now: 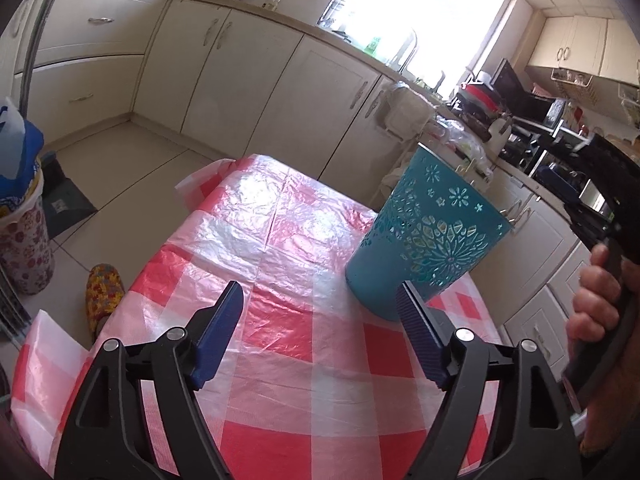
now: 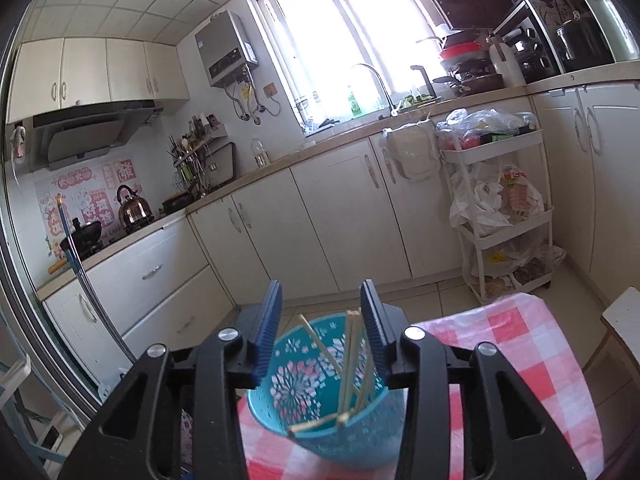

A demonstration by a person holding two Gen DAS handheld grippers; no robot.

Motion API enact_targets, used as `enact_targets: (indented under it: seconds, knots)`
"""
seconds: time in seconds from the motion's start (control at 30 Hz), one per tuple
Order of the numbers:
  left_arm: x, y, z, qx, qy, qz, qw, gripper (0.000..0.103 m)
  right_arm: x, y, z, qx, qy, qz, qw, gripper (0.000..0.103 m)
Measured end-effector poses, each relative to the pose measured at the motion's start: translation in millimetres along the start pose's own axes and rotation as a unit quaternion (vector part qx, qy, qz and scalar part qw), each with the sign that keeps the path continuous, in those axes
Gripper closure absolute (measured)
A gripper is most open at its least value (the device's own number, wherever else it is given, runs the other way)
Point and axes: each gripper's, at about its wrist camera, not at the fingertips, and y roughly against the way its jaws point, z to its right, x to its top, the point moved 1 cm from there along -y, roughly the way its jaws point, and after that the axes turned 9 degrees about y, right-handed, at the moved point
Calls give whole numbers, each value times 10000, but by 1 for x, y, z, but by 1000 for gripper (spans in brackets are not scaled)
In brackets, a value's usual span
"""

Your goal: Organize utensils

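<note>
A teal cut-out utensil holder (image 1: 424, 240) stands on the red-and-white checked tablecloth (image 1: 280, 280), right of centre in the left wrist view. My left gripper (image 1: 320, 332) is open and empty, just in front of and left of the holder. In the right wrist view the same holder (image 2: 320, 400) sits right below my right gripper (image 2: 320, 332), with several wooden chopsticks (image 2: 350, 356) standing and leaning inside it. The right gripper is open and holds nothing. The hand with the right gripper's handle (image 1: 608, 280) shows at the right edge of the left wrist view.
White kitchen cabinets (image 2: 340, 216) and a counter run behind the table. A white trolley (image 2: 504, 216) with bags stands at the right. A patterned bin (image 1: 24, 240) and a slipper (image 1: 104, 292) are on the floor left of the table.
</note>
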Motion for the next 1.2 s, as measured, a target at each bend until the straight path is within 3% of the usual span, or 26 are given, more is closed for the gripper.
enact_targets:
  seconds: [0.03, 0.07, 0.33, 0.5, 0.7, 0.93, 1.2]
  knots:
    - [0, 1, 2, 89, 36, -84, 9999, 25, -8, 8, 1, -135, 23, -115, 9998, 42]
    - [1, 3, 4, 182, 48, -137, 9997, 23, -17, 16, 3, -218, 52, -237, 9995, 40]
    - [8, 48, 39, 728, -534, -52, 9959, 12, -84, 61, 12, -605, 181, -1233, 9904, 35]
    - [9, 88, 68, 941, -949, 97, 9910, 8, -101, 96, 3, -649, 146, -1483, 9867, 31]
    - [5, 140, 98, 1087, -1241, 209, 9861, 8, -95, 150, -18, -556, 132, -1502, 9870, 22]
    - [-3, 203, 115, 1224, -1260, 29, 9844, 8, -76, 218, -37, -550, -159, -1571, 9859, 14]
    - [-16, 290, 135, 907, -1374, 202, 9861, 8, -49, 298, -66, -412, -94, -1381, 9895, 8]
